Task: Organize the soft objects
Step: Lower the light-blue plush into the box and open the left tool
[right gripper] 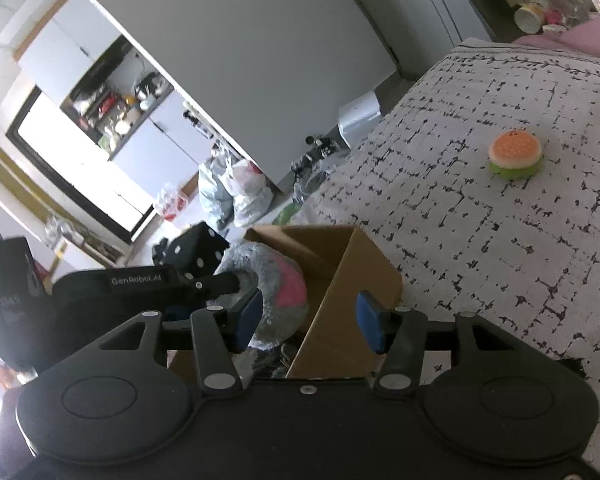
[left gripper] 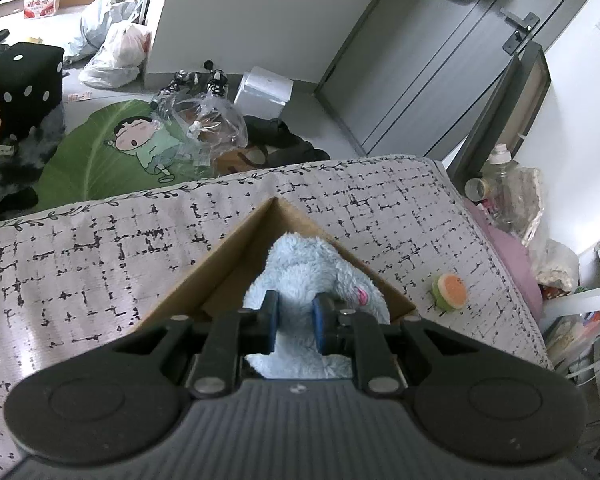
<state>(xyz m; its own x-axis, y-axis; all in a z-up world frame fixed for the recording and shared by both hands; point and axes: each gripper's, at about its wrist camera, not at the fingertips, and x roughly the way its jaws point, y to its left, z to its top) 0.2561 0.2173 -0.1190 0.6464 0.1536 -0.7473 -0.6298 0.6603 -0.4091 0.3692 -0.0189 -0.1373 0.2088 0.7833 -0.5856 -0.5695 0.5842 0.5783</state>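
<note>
Plush toy [left gripper: 300,272], pale blue and fluffy, lies lengthwise into the cardboard box [left gripper: 236,248] toward its far corner, clenched in the left tool [left gripper: 294,320]. The right tool [right gripper: 306,320] stands released over the box's near wall. Beyond, a burger-shaped squishy [right gripper: 515,155] sits alone on the bed [right gripper: 480,240], with open bedspread around it.

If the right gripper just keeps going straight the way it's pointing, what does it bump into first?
Probably the cardboard box. The right gripper stands open with the box's near corner and wall right ahead between its fingers. The fluffy plush toy in the box sits close to its left finger, so depth is hard to judge.
</note>
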